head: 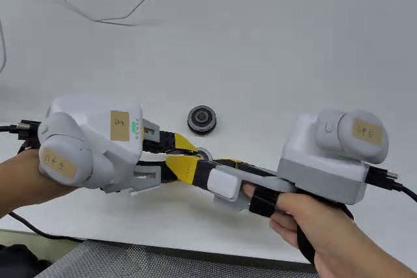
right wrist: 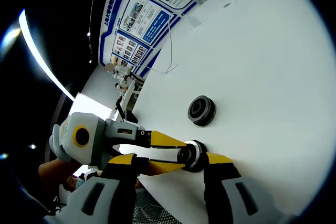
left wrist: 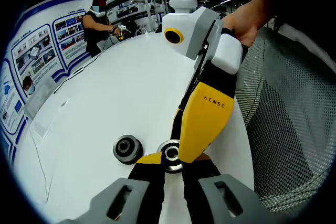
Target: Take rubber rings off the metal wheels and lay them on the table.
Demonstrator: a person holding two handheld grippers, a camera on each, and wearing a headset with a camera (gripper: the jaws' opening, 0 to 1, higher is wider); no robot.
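A metal wheel (head: 203, 155) with a black rubber ring is held just above the white table (head: 260, 63), between both grippers. My left gripper (head: 193, 150) comes in from the left and is shut on this wheel (left wrist: 171, 153). From the right, my right gripper (head: 195, 163) crosses it, its yellow finger (left wrist: 206, 114) pressed against the wheel's rim. In the right gripper view the wheel (right wrist: 192, 154) sits between the right gripper (right wrist: 190, 162) jaws, closed on its rubber ring. A second wheel (head: 202, 119) with its ring on lies flat behind.
A thin cable (head: 98, 14) trails over the far part of the table. A grey mesh surface (head: 130, 262) lies below the table's front edge. The second wheel (left wrist: 127, 148) (right wrist: 201, 110) lies close to the held one.
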